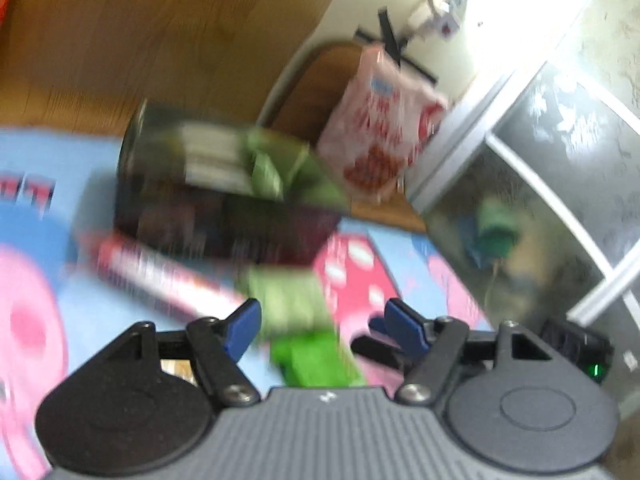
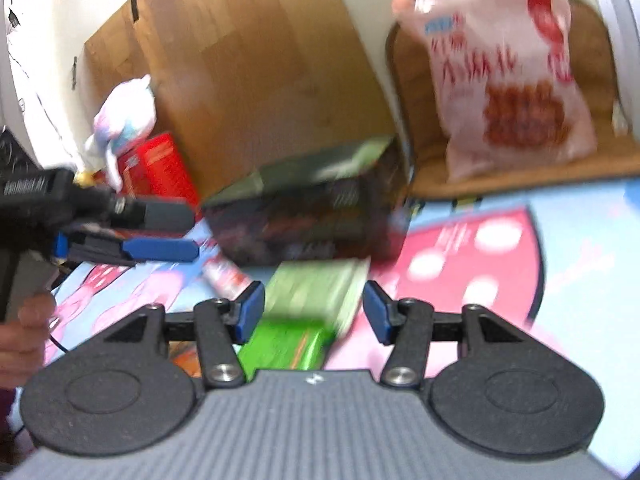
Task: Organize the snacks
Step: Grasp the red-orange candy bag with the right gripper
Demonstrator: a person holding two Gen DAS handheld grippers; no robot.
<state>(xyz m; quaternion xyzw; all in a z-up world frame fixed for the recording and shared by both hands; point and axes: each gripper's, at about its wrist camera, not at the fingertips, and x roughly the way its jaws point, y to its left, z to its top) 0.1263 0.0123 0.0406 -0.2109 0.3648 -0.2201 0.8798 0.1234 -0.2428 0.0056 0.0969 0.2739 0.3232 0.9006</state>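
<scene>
Tongs state first: left tongs [image 1: 320, 322] stand apart, blue pads [image 1: 244, 326] clear of everything. Green snack pack [image 1: 308, 332] lies on the mat between and just beyond them, no pad contact visible. Right tongs [image 2: 314, 312] are also parted, with the same green snack pack [image 2: 308, 312] lying between the pads; the pack's left edge is close to the left pad, but motion blur hides whether they touch. Neither pair grips anything.

Both views are heavily blurred.

Just ahead-left of the left tongs: a red-and-white snack tube [image 1: 160, 276] lies slanted on the mat. In the right wrist view its end [image 2: 224, 276] shows just ahead-left of the right tongs.

Further ahead of both: a dark box [image 1: 224, 196] with green packs showing at its top, sitting on the cartoon play mat [image 1: 92, 312]. In the right wrist view, box [image 2: 312, 212] dead ahead, mat [image 2: 580, 280] spreads right.

Beyond the box, ahead-right: a pink-white snack bag [image 1: 380, 128] stands upright on a wooden seat [image 1: 312, 92]. The bag [image 2: 508, 80] is also far ahead-right of the right tongs.

Left of the right tongs: the left tongs [image 2: 160, 232] reach in from the side, fingers spread, a hand [image 2: 24, 336] on the grip.

Far ahead-left: a cardboard panel [image 2: 248, 64], a red box [image 2: 164, 168], and a plush toy [image 2: 124, 120] at its foot.
</scene>
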